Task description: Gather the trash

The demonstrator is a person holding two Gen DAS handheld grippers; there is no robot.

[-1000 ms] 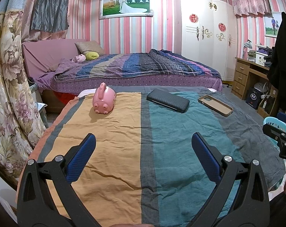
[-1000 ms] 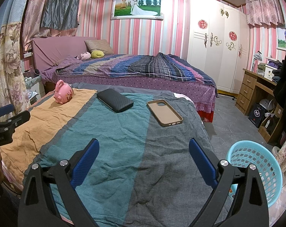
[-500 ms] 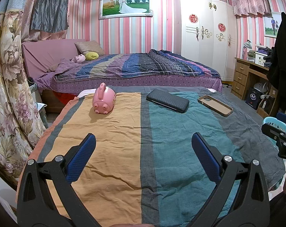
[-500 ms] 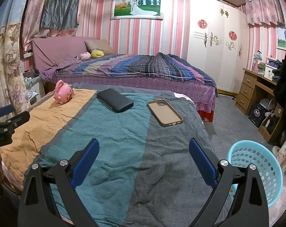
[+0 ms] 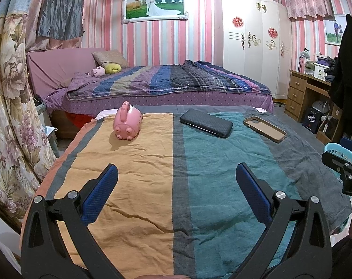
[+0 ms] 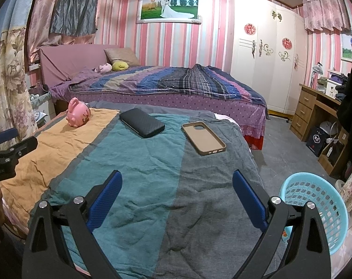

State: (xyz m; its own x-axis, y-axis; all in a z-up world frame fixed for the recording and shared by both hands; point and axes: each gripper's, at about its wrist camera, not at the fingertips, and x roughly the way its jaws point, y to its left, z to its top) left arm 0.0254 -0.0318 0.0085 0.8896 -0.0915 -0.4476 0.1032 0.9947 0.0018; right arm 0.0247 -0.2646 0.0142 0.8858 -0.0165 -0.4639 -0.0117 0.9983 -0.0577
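Note:
A striped cloth (image 5: 141, 186) (image 6: 138, 181) covers the table in front of me. On its far part lie a pink piggy bank (image 5: 127, 124) (image 6: 78, 114), a black textured case (image 5: 206, 123) (image 6: 141, 122) and a tan phone case (image 5: 264, 129) (image 6: 203, 138). A light blue mesh basket (image 6: 315, 204) (image 5: 334, 150) stands on the floor at the right of the table. My left gripper (image 5: 174, 173) hovers open over the orange and teal stripes, holding nothing. My right gripper (image 6: 177, 181) hovers open over the teal and grey stripes, also holding nothing.
A bed with a striped quilt (image 5: 166, 81) stands behind the table. A white wardrobe (image 5: 250, 39) and a wooden desk (image 5: 308, 95) are at the right. Floral curtains (image 5: 6, 116) hang close at the left. Grey floor (image 6: 283, 144) lies right of the table.

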